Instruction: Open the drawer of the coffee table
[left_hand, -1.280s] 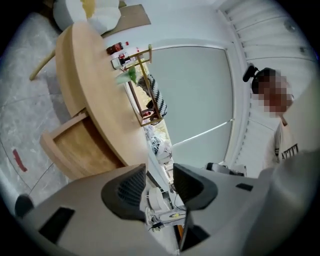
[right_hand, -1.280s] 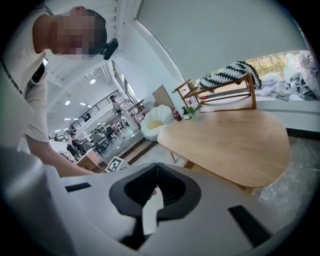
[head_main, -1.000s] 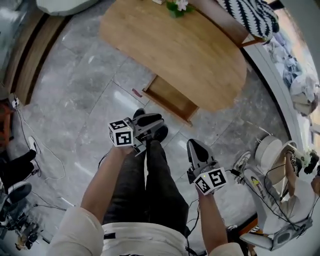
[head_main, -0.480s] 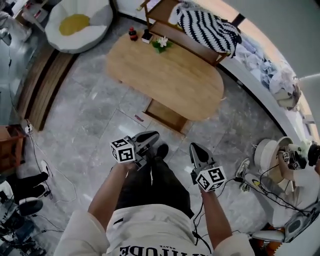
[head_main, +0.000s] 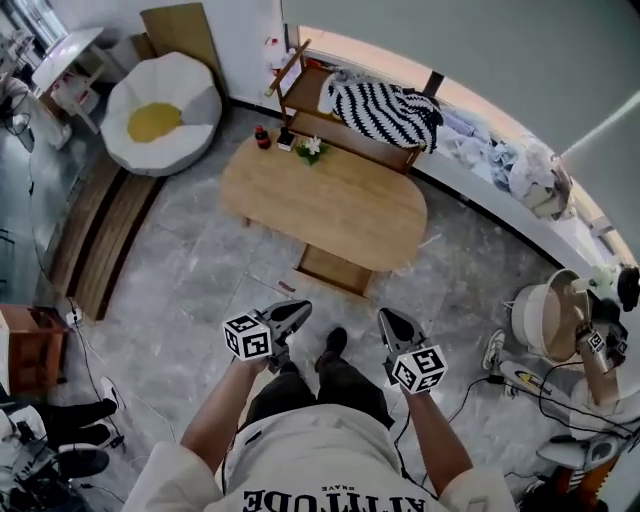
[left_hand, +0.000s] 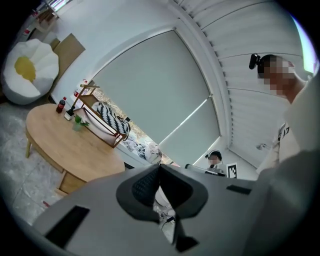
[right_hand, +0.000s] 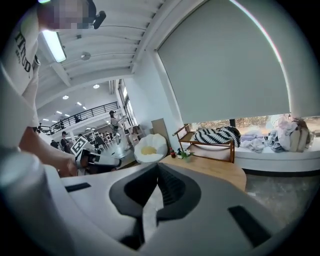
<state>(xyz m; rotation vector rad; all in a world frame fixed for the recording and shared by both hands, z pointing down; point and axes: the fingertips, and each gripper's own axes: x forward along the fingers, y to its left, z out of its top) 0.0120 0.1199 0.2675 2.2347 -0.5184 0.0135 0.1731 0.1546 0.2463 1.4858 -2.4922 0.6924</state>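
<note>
The oval wooden coffee table (head_main: 330, 200) stands on the grey tiled floor, well below and ahead of me. Its drawer (head_main: 338, 270) sticks out from the near side, pulled open. Both grippers are held up at waist height, far from the table. My left gripper (head_main: 298, 310) is shut with nothing between its jaws, and in the left gripper view (left_hand: 159, 167) the table (left_hand: 65, 140) lies low at left. My right gripper (head_main: 384, 316) is also shut and empty. In the right gripper view (right_hand: 157, 166) the tabletop (right_hand: 215, 170) shows just beyond the jaws.
A small bottle (head_main: 262, 137) and a potted plant (head_main: 312, 148) sit at the table's far end. Behind it is a wooden bench with a striped blanket (head_main: 385, 110). An egg-shaped cushion (head_main: 165, 110) lies at back left. Cables and equipment (head_main: 560, 320) crowd the right.
The view has risen and the table now looks farther and smaller. Both grippers lifted up and away from the open drawer. The left jaws have come together.
</note>
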